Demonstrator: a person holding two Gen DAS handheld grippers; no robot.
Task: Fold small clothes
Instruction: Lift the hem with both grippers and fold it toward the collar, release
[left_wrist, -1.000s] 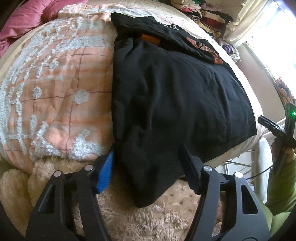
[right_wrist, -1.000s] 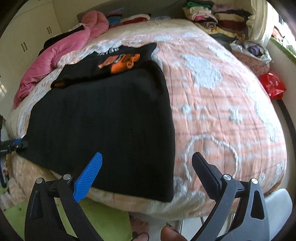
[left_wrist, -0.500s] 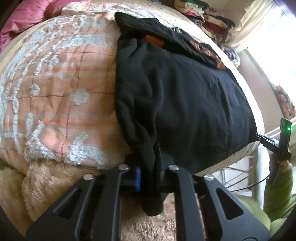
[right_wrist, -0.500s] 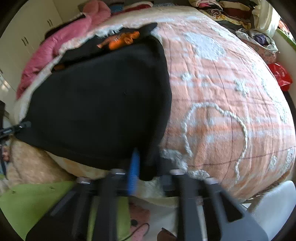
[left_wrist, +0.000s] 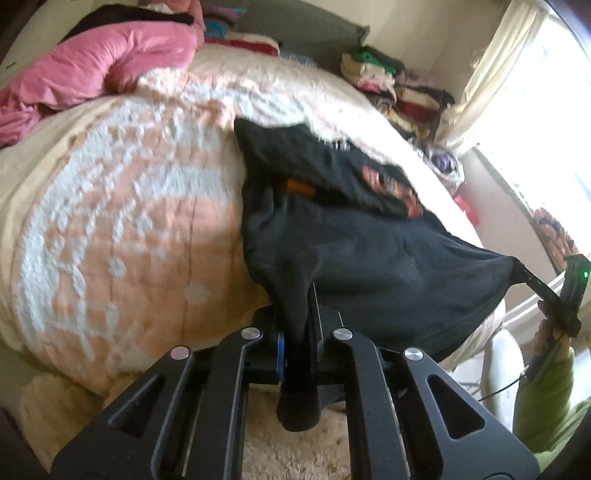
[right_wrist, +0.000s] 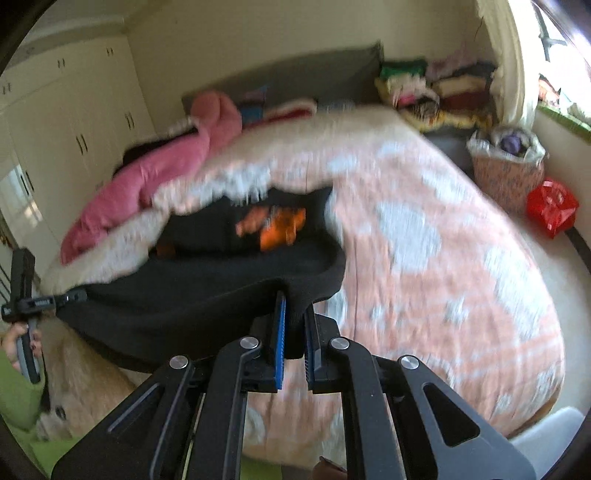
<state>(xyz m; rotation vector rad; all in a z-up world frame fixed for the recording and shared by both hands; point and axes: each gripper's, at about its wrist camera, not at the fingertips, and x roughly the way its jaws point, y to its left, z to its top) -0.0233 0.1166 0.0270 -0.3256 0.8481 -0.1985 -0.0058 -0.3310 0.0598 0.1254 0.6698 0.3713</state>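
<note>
Garment (left_wrist: 369, 266) on bed (left_wrist: 129, 221) (near edge) — lifted

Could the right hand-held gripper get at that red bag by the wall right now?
Probably not: the right hand-held gripper is shut on the black garment's corner, and the red bag sits beyond the bed.

My jaws pinch the two near corners of the black garment (left_wrist: 369, 258), lifting its near edge clear of the bed so it sags between them. Its far part lies flat, and an orange print (right_wrist: 273, 229) shows on the black cloth there.
</note>
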